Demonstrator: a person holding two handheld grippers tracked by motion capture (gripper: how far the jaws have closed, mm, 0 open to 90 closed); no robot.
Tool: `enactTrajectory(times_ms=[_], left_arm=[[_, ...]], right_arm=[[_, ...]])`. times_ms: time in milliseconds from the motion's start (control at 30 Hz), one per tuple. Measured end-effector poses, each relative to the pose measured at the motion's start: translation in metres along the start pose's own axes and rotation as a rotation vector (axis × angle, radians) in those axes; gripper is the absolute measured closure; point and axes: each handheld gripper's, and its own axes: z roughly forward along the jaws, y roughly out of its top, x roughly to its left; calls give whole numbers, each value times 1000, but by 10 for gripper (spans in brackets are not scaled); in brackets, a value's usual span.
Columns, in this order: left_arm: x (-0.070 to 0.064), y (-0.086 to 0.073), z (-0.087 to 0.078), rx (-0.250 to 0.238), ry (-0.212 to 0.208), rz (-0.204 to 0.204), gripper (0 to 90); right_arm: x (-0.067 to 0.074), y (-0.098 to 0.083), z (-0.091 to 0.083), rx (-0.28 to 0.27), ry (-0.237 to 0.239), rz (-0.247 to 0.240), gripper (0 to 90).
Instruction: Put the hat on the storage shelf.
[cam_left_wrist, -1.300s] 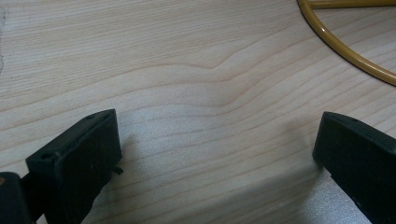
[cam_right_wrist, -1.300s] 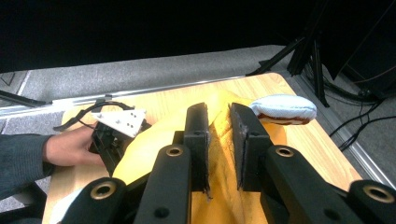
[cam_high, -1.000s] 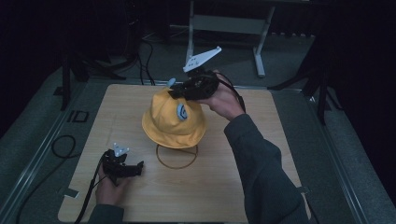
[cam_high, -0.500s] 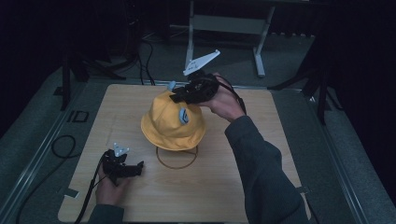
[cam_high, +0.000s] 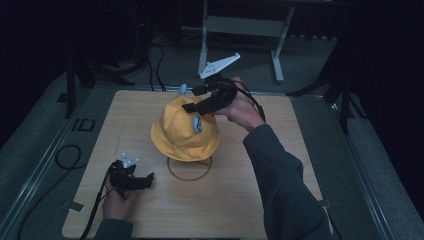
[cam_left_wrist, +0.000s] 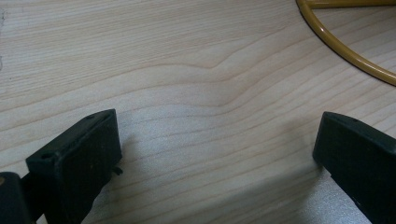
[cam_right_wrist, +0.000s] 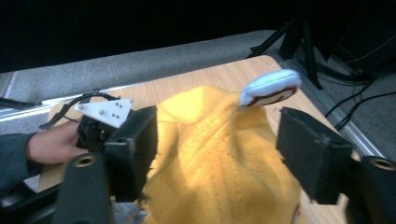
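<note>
Both grippers' fingers released; yellow hat (cam_high: 184, 134) on wooden table (cam_high: 280, 200), dark room.

- The yellow hat (cam_high: 184, 134) is covering the top of the wire stand (cam_high: 189, 169), so how the hat is sitting on it is staying out of sight.
- In the left gripper view, the picture's top and right edges are cutting the stand's yellow ring (cam_left_wrist: 345, 51) down to one arc.
- In the right gripper view, the bottom edge is cutting off the hat's brim, and the near black jaw is hiding its left side.
- The small patch (cam_high: 197, 125) on the hat's front is showing too small to read.
- The right tool (cam_high: 192, 99) is covering part of the hat's crown.
- The person's sleeve (cam_high: 285, 185) is running out of the bottom edge.
</note>
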Motion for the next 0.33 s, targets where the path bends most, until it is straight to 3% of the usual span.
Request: enactTrajectory(times_ms=[133, 333], left_arm=[[0, 0, 0, 0, 0, 0, 8], [0, 0, 0, 0, 0, 0, 8]], right_arm=[[-2, 0, -5, -11, -30, 12, 205], [-4, -1, -9, -12, -47, 23, 195]])
